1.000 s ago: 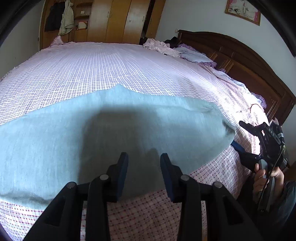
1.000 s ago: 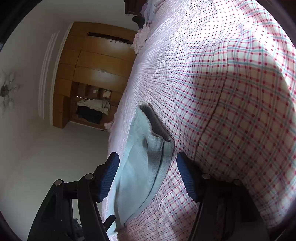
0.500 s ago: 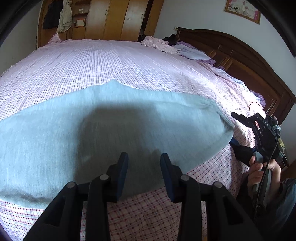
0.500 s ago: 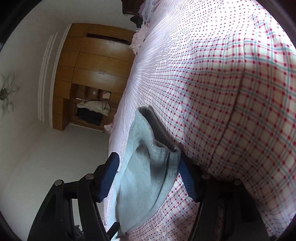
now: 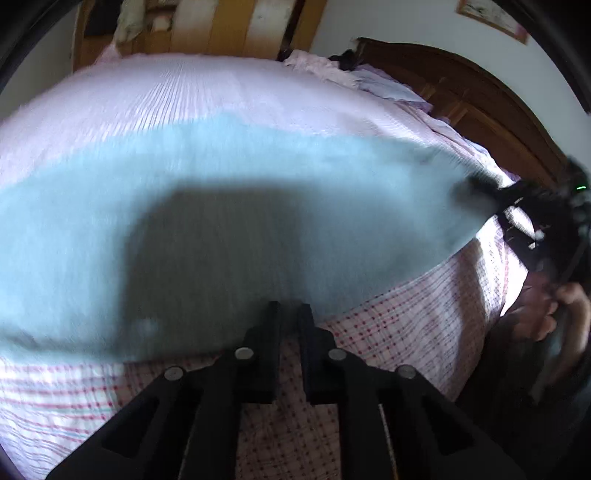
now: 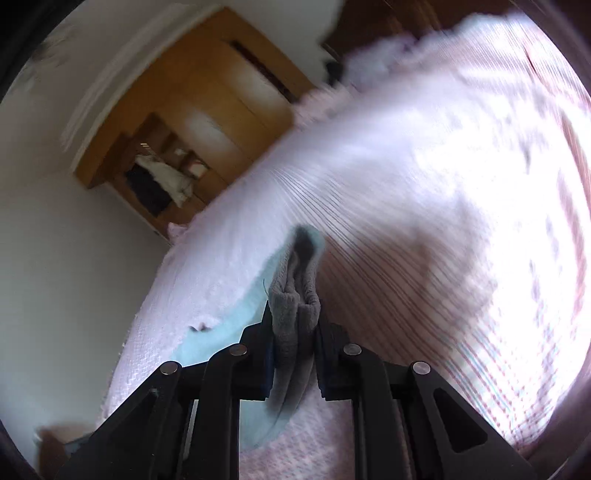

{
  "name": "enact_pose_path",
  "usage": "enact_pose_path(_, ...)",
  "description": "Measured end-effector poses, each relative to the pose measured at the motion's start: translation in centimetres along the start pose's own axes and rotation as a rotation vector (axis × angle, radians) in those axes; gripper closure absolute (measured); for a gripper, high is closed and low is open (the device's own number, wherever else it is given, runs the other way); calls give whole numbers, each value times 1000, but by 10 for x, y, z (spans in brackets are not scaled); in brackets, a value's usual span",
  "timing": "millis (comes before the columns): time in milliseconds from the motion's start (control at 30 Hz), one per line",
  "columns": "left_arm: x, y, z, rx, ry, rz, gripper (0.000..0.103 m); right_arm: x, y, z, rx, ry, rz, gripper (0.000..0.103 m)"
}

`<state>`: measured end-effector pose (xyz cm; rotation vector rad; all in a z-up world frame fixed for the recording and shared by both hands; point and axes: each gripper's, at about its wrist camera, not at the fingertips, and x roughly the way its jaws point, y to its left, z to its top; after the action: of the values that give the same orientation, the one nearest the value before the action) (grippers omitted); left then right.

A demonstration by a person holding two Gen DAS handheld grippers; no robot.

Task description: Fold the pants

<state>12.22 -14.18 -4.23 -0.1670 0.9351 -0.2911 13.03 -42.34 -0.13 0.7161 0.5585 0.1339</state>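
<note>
The pants (image 5: 229, 206) were light blue-grey knit, spread flat and wide across the near part of the bed, their near edge close to the bed's near side. At the right end, a bunched grey ribbed hem (image 6: 295, 306) stood pinched upright.

A bed (image 5: 207, 92) with a pink checked sheet fills the room, its dark wooden headboard (image 5: 480, 99) against a white wall (image 5: 388, 22); a wooden wardrobe (image 6: 207, 110) stands open beyond, clothes inside.
</note>
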Motion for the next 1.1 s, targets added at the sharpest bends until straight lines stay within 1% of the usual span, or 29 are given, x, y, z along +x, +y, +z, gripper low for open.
enact_pose_path(67, -9, 2, 4, -23, -18, -12, 96, -4, 17, 2, -66, -26, 0, 93)
enact_pose_path(100, -15, 1, 5, -22, -40, -2, 96, -6, 26, 3, -105, -36, -10, 93)
enact_pose_path(133, -20, 0, 6, -17, -71, 37, 96, -7, 35, 4, -143, -42, -21, 93)
enact_pose_path(167, -22, 3, 6, -33, -88, 85, 96, -8, 41, 4, -165, -47, -22, 93)
enact_pose_path(200, -18, 7, 4, -58, -77, 82, 96, -8, 46, 4, -178, -50, -19, 93)
enact_pose_path(233, -9, 12, 2, -81, -42, 73, 96, -9, 49, 5, -183, -49, -10, 93)
enact_pose_path(267, -3, 15, -1, -84, -35, 74, 96, -9, 51, 6, -186, -49, 0, 93)
enact_pose_path(367, -13, 13, 1, -78, -58, 78, 96, -10, 65, 8, -216, -55, 8, 93)
enact_pose_path(433, -28, 13, 0, -93, -121, 116, 96, -12, 76, 10, -250, -69, 14, 93)
enact_pose_path(467, -31, 12, -2, -90, -154, 159, 96, -14, 83, 11, -269, -76, 20, 93)
enact_pose_path(500, -23, 15, -5, -92, -123, 178, 96, -15, 88, 11, -280, -81, 24, 93)
enact_pose_path(533, -15, 18, -7, -100, -87, 165, 96, -17, 96, 12, -291, -91, 37, 93)
enact_pose_path(567, -9, 23, -10, -112, -79, 153, 96, -18, 101, 13, -296, -93, 50, 93)
enact_pose_path(633, -15, 25, -11, -116, -88, 128, 96, -22, 118, 13, -330, -107, 76, 93)
enact_pose_path(700, -27, 32, -7, -142, -93, 78, 96, -26, 138, 12, -382, -126, 84, 93)
enact_pose_path(733, -37, 40, -4, -171, -98, 56, 94, -27, 148, 12, -406, -131, 90, 93)
enact_pose_path(767, -44, 47, -2, -188, -104, 50, 91, -28, 159, 10, -434, -136, 97, 93)
enact_pose_path(833, -63, 65, 4, -224, -116, 36, 76, -27, 186, 4, -507, -143, 94, 93)
enact_pose_path(900, -86, 87, 9, -251, -140, 34, 69, -26, 206, -4, -563, -145, 89, 93)
enact_pose_path(967, -117, 117, 12, -279, -180, 65, 63, -23, 231, -14, -623, -153, 92, 93)
enact_pose_path(1033, -145, 146, 10, -285, -209, 103, 51, -19, 259, -28, -671, -161, 93, 93)
enact_pose_path(1100, -171, 174, 4, -277, -233, 169, 48, -12, 287, -44, -705, -160, 105, 93)
